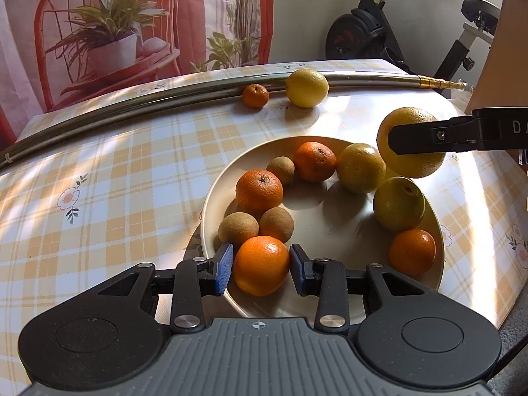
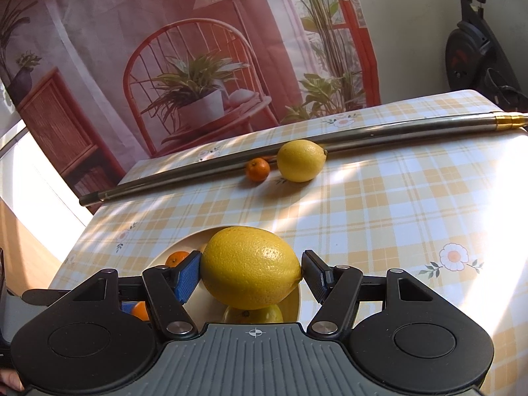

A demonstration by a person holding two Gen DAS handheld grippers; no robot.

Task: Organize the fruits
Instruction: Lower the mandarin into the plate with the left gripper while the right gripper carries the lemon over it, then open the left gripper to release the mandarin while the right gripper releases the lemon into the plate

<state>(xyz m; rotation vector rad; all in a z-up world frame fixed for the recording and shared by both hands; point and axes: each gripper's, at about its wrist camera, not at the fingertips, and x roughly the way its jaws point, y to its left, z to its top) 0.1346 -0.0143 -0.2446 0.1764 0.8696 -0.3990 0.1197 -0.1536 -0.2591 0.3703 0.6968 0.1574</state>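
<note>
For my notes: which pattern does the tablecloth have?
The tablecloth has yellow and white checks with small daisies; the right wrist view shows it best.

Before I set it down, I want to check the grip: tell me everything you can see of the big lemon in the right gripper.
The big lemon is bright yellow with pitted, glossy skin, oval, and looks whole and unbruised. It lies crosswise between the blue pads of the right gripper, one pointed tip against the right-hand pad. It appears lifted above the far rim of the cream bowl, over the fruit already inside. From the left wrist view one black finger crosses its face. Only the pads seem to touch it.
</note>
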